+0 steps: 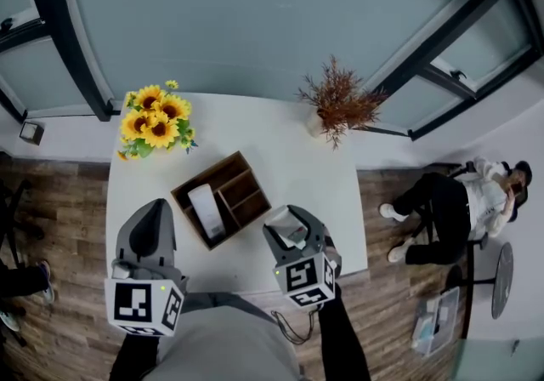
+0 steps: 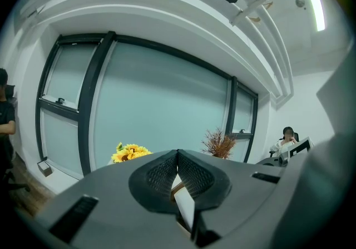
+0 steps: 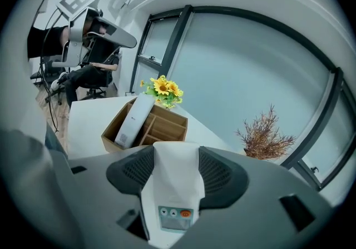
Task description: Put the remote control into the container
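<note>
A wooden container (image 1: 234,188) with several compartments lies on the white table (image 1: 285,154). One white remote (image 1: 205,210) rests slanted in its left compartment, also in the right gripper view (image 3: 132,119). My right gripper (image 1: 289,223) hovers over the table just right of the container (image 3: 162,127), shut on a second white remote control (image 3: 174,184) with an orange button. That remote sticks out past the gripper (image 3: 175,159). My left gripper (image 1: 155,213) is at the container's left, jaws shut (image 2: 178,154) and holding nothing.
Sunflowers (image 1: 155,120) stand at the table's far left corner and a dried plant (image 1: 340,103) at the far right. A seated person (image 1: 463,201) is on the wooden floor to the right. Glass walls rise behind the table.
</note>
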